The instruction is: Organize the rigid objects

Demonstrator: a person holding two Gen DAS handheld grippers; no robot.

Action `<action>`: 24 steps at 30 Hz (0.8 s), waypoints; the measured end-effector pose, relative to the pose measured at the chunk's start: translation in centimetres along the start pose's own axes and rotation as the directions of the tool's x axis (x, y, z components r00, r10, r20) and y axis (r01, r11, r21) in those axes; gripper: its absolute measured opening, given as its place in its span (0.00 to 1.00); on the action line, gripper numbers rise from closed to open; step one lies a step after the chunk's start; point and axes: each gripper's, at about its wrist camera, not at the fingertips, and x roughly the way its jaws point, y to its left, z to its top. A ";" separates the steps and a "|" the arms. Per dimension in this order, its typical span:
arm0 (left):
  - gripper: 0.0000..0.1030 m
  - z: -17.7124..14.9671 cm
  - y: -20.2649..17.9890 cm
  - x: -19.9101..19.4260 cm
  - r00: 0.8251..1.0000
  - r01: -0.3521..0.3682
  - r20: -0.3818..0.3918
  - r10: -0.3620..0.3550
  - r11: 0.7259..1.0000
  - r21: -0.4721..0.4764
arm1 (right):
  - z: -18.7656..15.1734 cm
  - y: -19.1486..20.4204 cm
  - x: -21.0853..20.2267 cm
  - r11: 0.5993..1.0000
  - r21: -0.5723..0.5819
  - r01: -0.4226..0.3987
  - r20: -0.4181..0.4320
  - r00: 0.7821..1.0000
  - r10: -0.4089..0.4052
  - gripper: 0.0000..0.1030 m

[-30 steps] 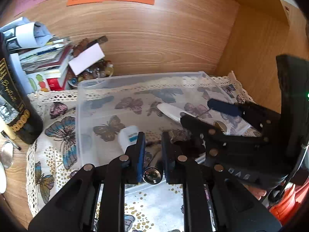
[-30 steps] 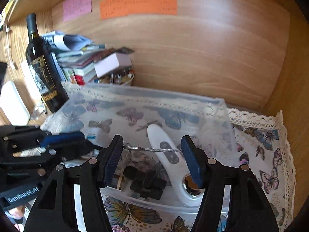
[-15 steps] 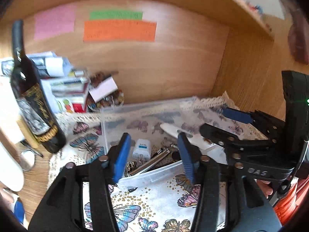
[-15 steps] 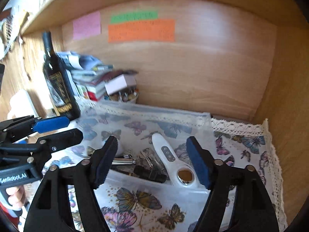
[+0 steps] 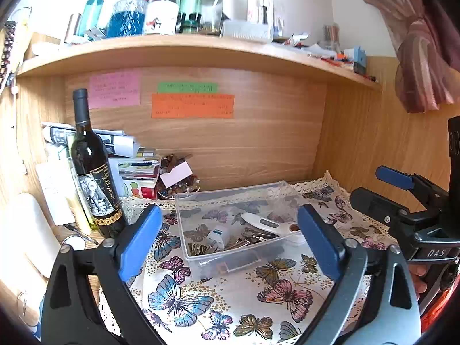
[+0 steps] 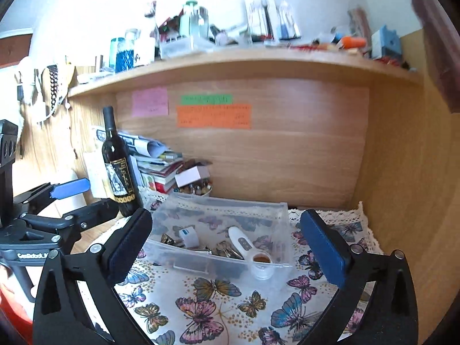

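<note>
Now both grippers are seen drawn back from the bin, whereas a second ago they were held right over it. The left gripper [image 5: 227, 238] is spread wide and empty; a second ago its fingers were nearly closed around a metal cylinder at the bin's near edge, so a release is inferred. The right gripper [image 6: 227, 244] is likewise spread wide with nothing between its pads, as it was earlier.

Nearest the cameras, the butterfly cloth [image 5: 230, 296] is left bare, with no loose item visible on it. Beyond it, the clear bin [image 5: 184, 230] is set on the cloth, and the task's things are gathered inside: a white adapter [image 5: 218, 237], a white thermometer [image 5: 264, 223] laid across toward the right wall, and a pile of metal pieces [image 5: 253, 237] between them. Dark items lie low at the bin's front; what they are cannot be told.

Farther back, a wine bottle [image 5: 92, 172] stands left of the bin, with a stack of papers [image 5: 135, 166] behind it. Coloured notes [image 5: 192, 105] are stuck on the back panel, and a crowded shelf [image 5: 201, 49] runs above.

From the retreat and the empty jaws, the sorting is judged finished or very nearly so.
</note>
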 end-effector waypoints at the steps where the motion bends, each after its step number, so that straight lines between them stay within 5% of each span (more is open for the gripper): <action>1: 0.95 0.0 0.0 -0.3 1.000 0.001 0.006 -0.001 1.000 -0.002 | -0.1 0.1 -0.3 1.000 -0.001 0.001 0.004 1.000 -0.001 1.00; 24: 0.98 -0.5 -0.7 -2.5 0.999 0.005 0.042 -0.005 1.000 0.005 | -0.8 0.7 -2.0 1.000 0.008 -0.007 0.016 1.000 0.007 1.00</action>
